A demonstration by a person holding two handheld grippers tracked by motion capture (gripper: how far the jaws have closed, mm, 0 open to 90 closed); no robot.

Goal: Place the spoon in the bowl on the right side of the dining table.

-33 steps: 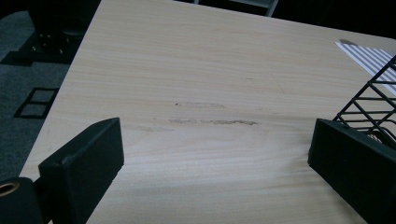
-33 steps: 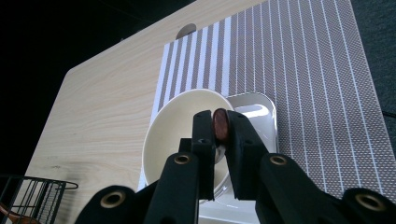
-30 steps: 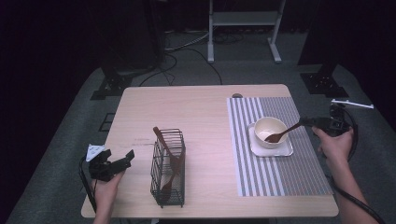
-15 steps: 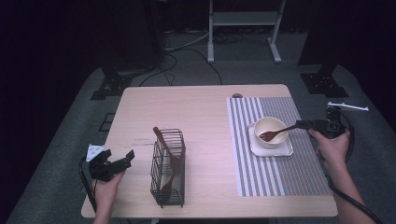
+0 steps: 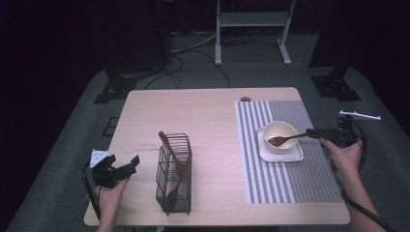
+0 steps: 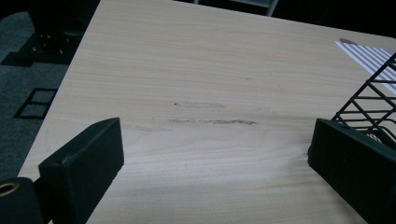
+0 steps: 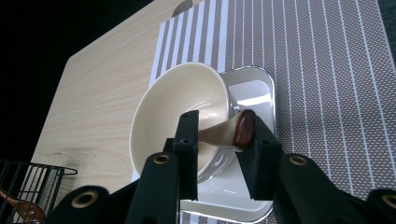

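Observation:
A brown wooden spoon (image 5: 285,140) lies with its head in the cream bowl (image 5: 280,131); its handle runs over the rim to the right. The bowl stands on a small white tray (image 5: 295,153). My right gripper (image 5: 314,134) is at the handle's end. Its jaws have just been opening. In the right gripper view (image 7: 223,122) the handle tip (image 7: 243,129) leans on the right pad, with a gap to the left one. My left gripper (image 5: 124,162) hovers open over the table's front left, beside the black wire basket (image 5: 174,174), nothing between its jaws (image 6: 217,140).
The wire basket (image 6: 373,98) holds wooden utensils (image 5: 169,145) that stick out of its top. A grey striped placemat (image 5: 290,183) covers the table's right side under the tray (image 7: 252,91). Dark floor and stand legs surround the table.
The spoon's handle has come down from a raised tilt to nearly level on the bowl's rim. The right gripper's jaws have parted around it. The left gripper has not moved.

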